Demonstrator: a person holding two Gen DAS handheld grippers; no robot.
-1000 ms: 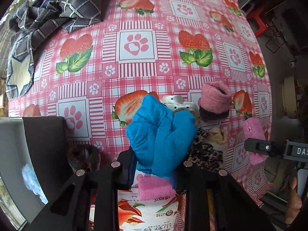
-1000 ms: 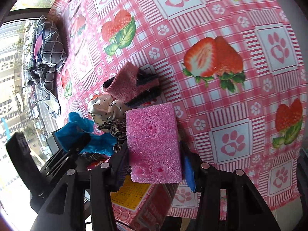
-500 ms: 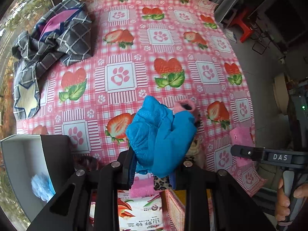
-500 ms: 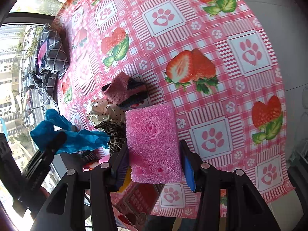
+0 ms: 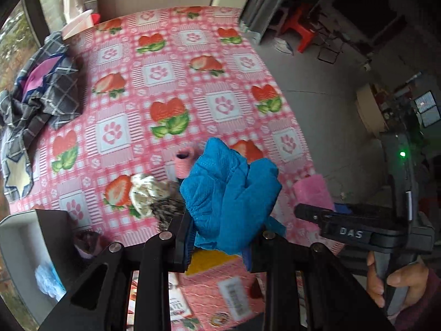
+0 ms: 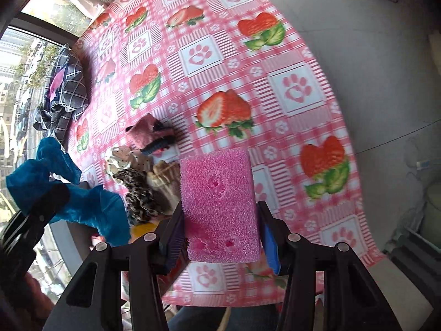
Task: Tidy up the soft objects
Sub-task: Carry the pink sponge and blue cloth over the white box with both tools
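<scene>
My left gripper [image 5: 220,237] is shut on a crumpled blue cloth [image 5: 230,193] and holds it high above the table; the cloth also shows in the right wrist view [image 6: 69,193]. My right gripper [image 6: 220,231] is shut on a pink sponge [image 6: 219,204], which also shows at the right in the left wrist view [image 5: 310,193]. On the strawberry tablecloth [image 6: 248,63] lie a pink sock [image 6: 150,132], a white dotted cloth [image 6: 126,157] and a leopard-print cloth [image 6: 139,195], bunched near the front edge.
A dark plaid garment [image 5: 41,93] is heaped at the table's left. A grey open box [image 5: 24,264] with a pale blue soft item inside stands at the lower left. A printed pink carton [image 5: 220,289] lies below my left gripper. Floor and red stools [image 5: 300,33] lie beyond.
Both grippers have risen and pulled back from the table with their loads, so more of the table and room shows. The blue cloth and pink sponge stay gripped.
</scene>
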